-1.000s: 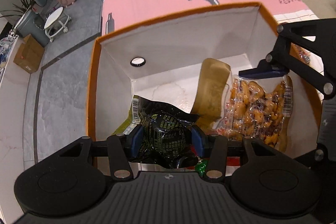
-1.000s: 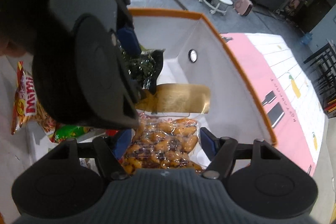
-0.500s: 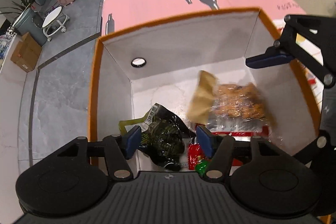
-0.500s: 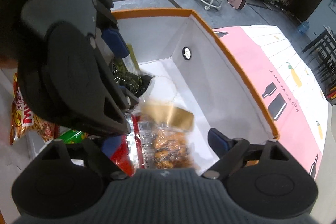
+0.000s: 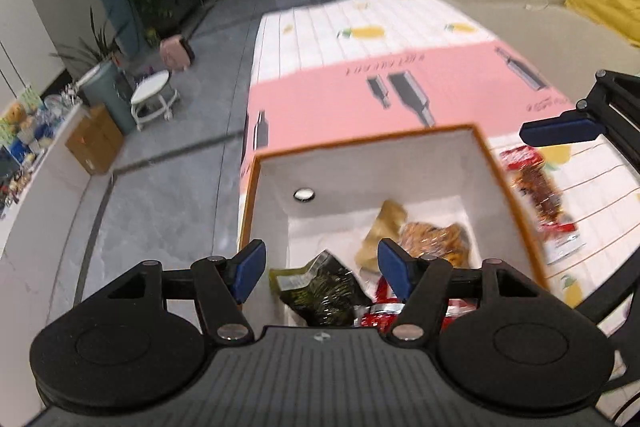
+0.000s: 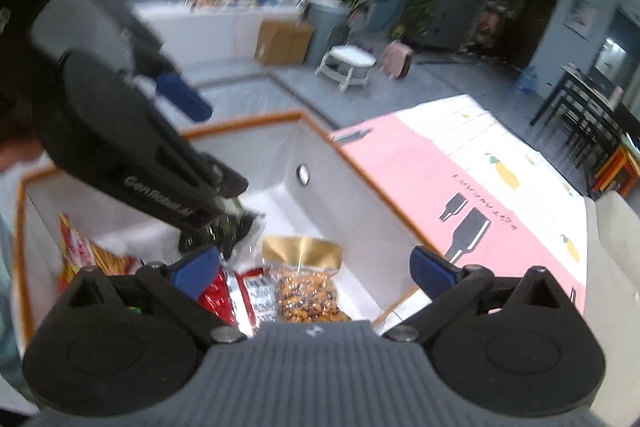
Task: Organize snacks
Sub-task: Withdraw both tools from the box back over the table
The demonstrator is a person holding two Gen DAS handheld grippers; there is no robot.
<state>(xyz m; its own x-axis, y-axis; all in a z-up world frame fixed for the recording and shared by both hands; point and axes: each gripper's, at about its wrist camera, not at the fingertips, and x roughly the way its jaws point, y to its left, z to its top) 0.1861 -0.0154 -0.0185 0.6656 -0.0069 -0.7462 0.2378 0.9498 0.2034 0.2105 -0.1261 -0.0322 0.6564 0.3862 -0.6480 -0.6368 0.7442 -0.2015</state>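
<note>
Both the left gripper (image 5: 320, 265) and right gripper (image 6: 316, 267), jaws just opened and empty, have risen, leaving the dark packet (image 5: 320, 287) and nut packet (image 6: 308, 291) dropped in the box (image 5: 472, 187) at lower centre.

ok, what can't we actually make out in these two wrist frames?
- Left wrist: near end of the orange-rimmed white box is hidden behind the left gripper.
- Left wrist: red snack packet on the tablecloth is motion-blurred, so its label is unreadable.
- Right wrist: dark green foil packet is mostly hidden by the left gripper's black body.
- Right wrist: clear bag of golden nuts is cut off below by the right gripper.
</note>
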